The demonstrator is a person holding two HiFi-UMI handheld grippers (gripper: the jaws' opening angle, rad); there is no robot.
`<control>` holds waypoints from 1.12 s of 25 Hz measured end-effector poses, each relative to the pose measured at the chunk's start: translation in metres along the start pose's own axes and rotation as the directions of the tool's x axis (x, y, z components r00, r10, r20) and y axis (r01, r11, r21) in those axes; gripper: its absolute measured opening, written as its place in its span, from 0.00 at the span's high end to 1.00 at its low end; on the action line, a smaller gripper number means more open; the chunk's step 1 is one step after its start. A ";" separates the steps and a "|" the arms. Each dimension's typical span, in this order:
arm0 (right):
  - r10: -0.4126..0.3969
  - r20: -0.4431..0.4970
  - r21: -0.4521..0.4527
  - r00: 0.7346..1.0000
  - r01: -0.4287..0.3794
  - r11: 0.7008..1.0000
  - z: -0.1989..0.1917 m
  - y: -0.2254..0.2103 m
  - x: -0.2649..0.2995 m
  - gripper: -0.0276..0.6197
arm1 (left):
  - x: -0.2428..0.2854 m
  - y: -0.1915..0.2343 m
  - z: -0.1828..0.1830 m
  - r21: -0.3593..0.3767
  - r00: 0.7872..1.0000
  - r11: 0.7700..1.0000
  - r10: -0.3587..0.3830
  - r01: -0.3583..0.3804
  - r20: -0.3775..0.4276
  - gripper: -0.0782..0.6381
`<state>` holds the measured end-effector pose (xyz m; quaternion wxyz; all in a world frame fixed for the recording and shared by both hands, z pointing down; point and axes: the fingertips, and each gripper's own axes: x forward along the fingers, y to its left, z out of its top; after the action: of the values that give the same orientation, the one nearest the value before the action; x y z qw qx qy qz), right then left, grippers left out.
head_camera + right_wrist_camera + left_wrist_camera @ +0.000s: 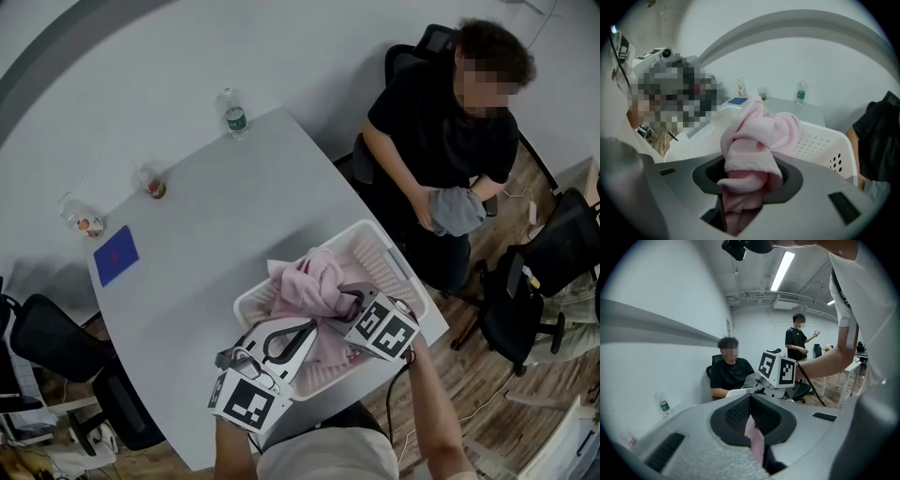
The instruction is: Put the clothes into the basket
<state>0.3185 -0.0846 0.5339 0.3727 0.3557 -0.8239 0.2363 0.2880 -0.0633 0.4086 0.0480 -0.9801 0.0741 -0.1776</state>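
A pink fleece garment (314, 281) hangs bunched over the white perforated basket (375, 232), which stands at the near end of the white table (216, 234). My right gripper (342, 302) is shut on a thick wad of the pink garment (750, 154), above the basket (820, 140). My left gripper (307, 330) is shut on a thin fold of the same pink fabric (754, 437), just left of the right gripper's marker cube (777, 369). The cloth hides the inside of the basket.
A person in black (445, 131) sits past the basket holding a grey garment (457, 211). A water bottle (234, 114), two small cups (153, 185) and a blue pad (115, 255) lie on the far table. Black chairs (525, 300) stand around. Another person (796, 341) stands behind.
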 end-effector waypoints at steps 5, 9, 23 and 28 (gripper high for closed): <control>0.017 -0.072 -0.067 0.997 -0.022 0.998 -0.006 -0.001 0.015 0.68 | 0.005 -0.002 -0.015 -0.010 0.999 1.000 -0.008 0.007 -0.032 0.89; 0.034 -0.145 -0.108 0.989 -0.050 0.993 -0.015 0.000 0.028 0.68 | 0.005 0.000 -0.019 -0.021 0.999 1.000 -0.006 0.005 -0.037 0.89; 0.061 -0.210 -0.155 0.976 -0.095 0.983 -0.036 0.005 0.058 0.66 | 0.000 0.000 -0.035 -0.042 0.999 0.999 -0.010 0.008 -0.052 0.89; 0.069 -0.248 -0.160 0.966 -0.112 0.981 -0.043 0.004 0.067 0.65 | 0.000 0.000 -0.042 -0.044 0.998 0.999 -0.014 0.011 -0.060 0.89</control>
<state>0.3026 -0.0815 0.6120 0.4882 0.2525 -0.8053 0.2221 0.2727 -0.0657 0.4476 0.0233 -0.9756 0.0733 -0.2057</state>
